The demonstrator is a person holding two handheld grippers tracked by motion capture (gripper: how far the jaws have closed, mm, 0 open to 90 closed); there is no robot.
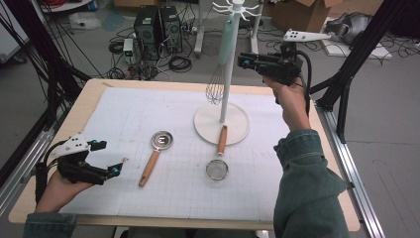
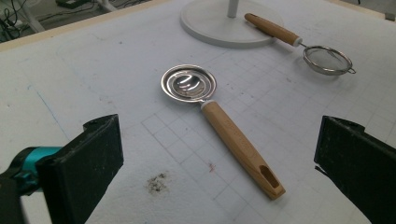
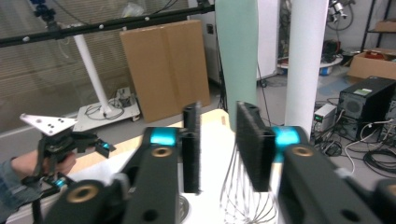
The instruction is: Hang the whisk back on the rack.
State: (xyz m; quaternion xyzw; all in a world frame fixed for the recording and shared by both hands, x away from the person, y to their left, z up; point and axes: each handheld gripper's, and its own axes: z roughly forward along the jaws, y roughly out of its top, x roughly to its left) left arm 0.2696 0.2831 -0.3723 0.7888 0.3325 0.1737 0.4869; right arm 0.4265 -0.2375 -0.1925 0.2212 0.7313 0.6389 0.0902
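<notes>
1. Table (image 1: 89, 94): a pale wooden top covered by a white gridded mat (image 1: 148, 114), with the person's forearms entering from the near edge.
2. Utensil stand (image 1: 225, 74): a white pole on a round base (image 1: 208, 126), with hooks at the top; it stands at the far middle of the mat.
3. Whisk (image 1: 220, 59): it hangs upright beside the pole, its mint-green handle above and its wire head just over the base. In the right gripper view the handle (image 3: 236, 51) rises just beyond the jaws.
4. Right gripper (image 1: 241, 62): held high, level with the whisk handle and just to its right. Its jaws stand a narrow gap apart and hold nothing; the handle is near them but not between them.
5. Left gripper (image 1: 111, 158): it rests low at the near left of the mat, jaws spread wide and empty, pointing toward the slotted spoon.
6. Slotted spoon (image 2: 189, 84): it lies flat on the mat, wooden handle (image 2: 243, 149) toward the person, ahead of and between the left jaws' line.
7. Small strainer (image 1: 217, 168): it lies flat with its wooden handle tip resting on the base rim.
8. Step in hand, as judged: the whisk appears hung, with two utensils left on the mat. The next move likely calls for the left gripper to advance, straddle the spoon handle squarely and close on it.
</notes>
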